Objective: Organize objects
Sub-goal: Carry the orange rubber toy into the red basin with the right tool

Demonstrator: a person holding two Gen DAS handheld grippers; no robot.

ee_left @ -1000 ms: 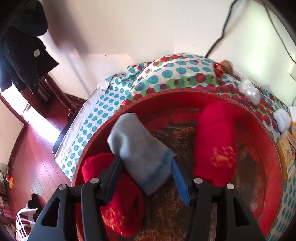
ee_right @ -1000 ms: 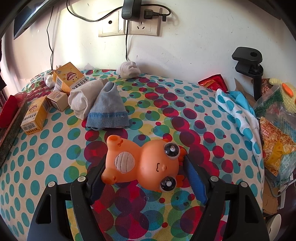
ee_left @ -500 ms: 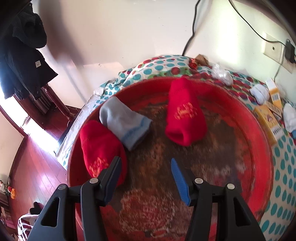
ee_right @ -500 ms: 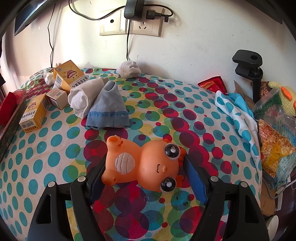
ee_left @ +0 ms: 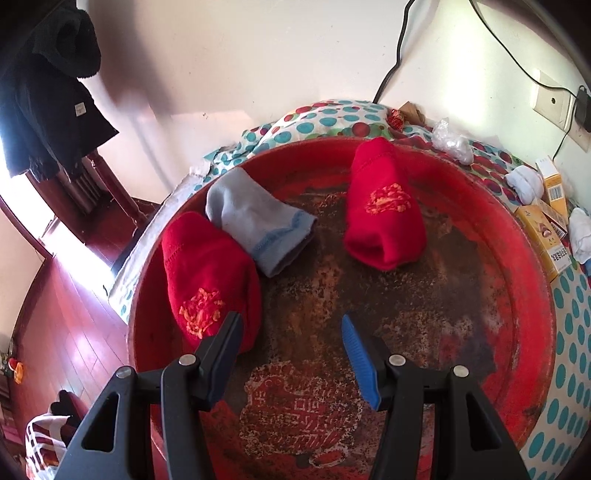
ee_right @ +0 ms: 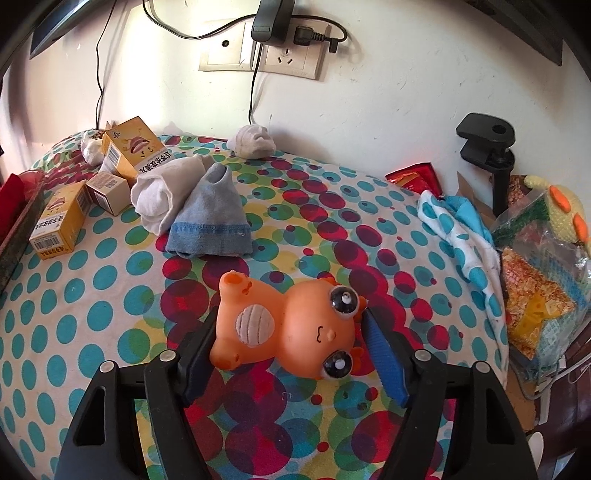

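Jaws of the right gripper (ee_right: 291, 332) have just been closing around the toy (ee_right: 284, 328); squeeze its body evenly. Left gripper (ee_left: 291, 332) gapes empty over the basin (ee_left: 532, 280).

A white wall (ee_right: 406, 92) carries two socket plates (ee_right: 258, 55) with a black charger (ee_right: 267, 18) plugged in. A black clamp (ee_right: 487, 147) stands at the far right. A dark coat (ee_left: 44, 110) hangs above the reddish wooden floor (ee_left: 66, 332).
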